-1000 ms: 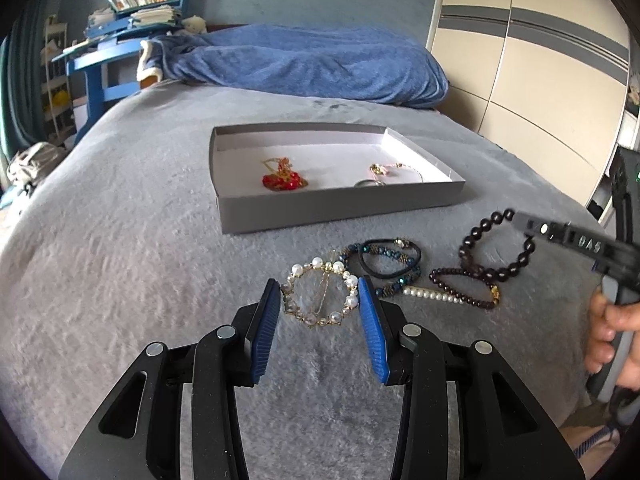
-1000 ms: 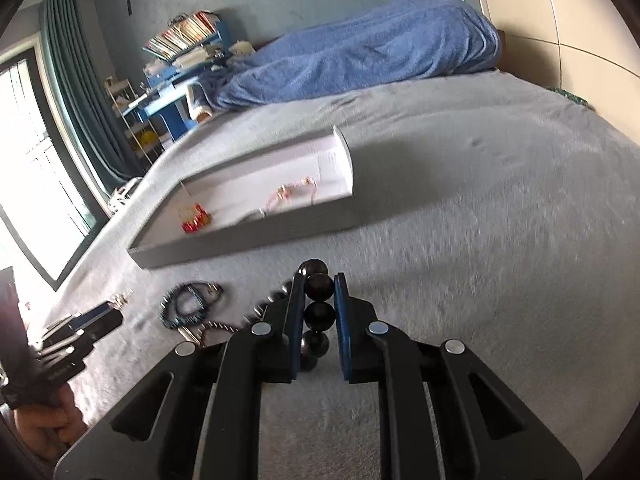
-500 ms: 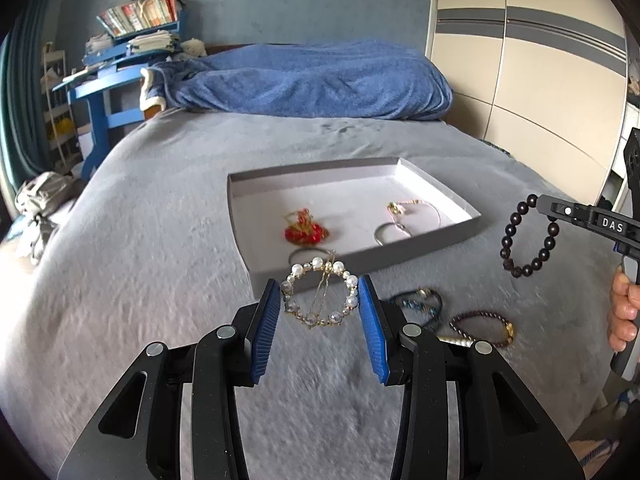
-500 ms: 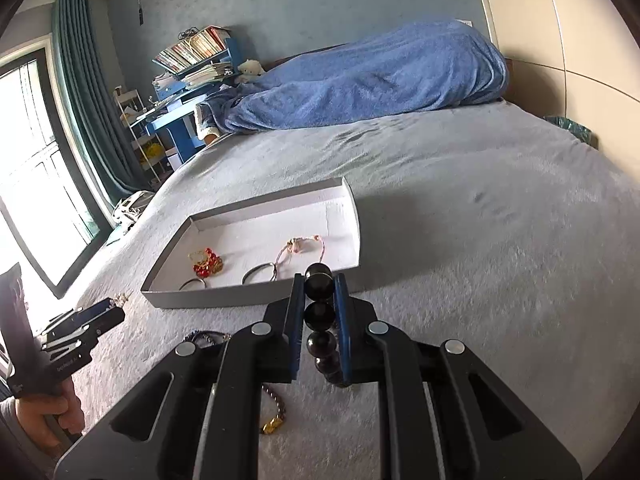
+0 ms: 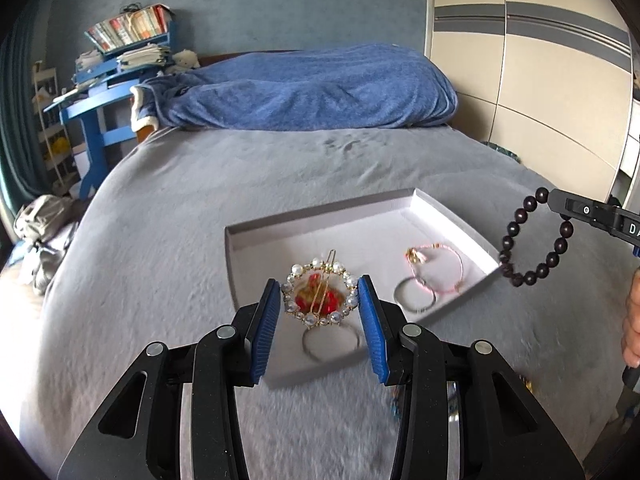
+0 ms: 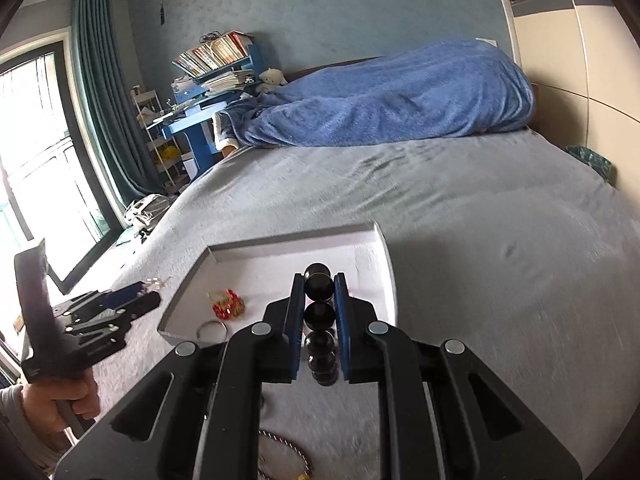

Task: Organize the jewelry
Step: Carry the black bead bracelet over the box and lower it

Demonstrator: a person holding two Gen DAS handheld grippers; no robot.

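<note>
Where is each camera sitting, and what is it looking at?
Left wrist: rides the left hand-held gripper, looking over the round pearl-and-gold hair clip it holds, toward the shallow grey cardboard tray; the right hand-held gripper shows at the right edge.
Right wrist: rides the right hand-held gripper, clamping the dark round-bead bracelet, facing the tray; the person's left hand shows.
Shared: tray, grey bedspread, blue blanket.

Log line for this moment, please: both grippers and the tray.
left hand-held gripper: shut on pearl ring, over tray | right hand-held gripper: shut on dark bead bracelet, at tray edge | nothing released yet
</note>
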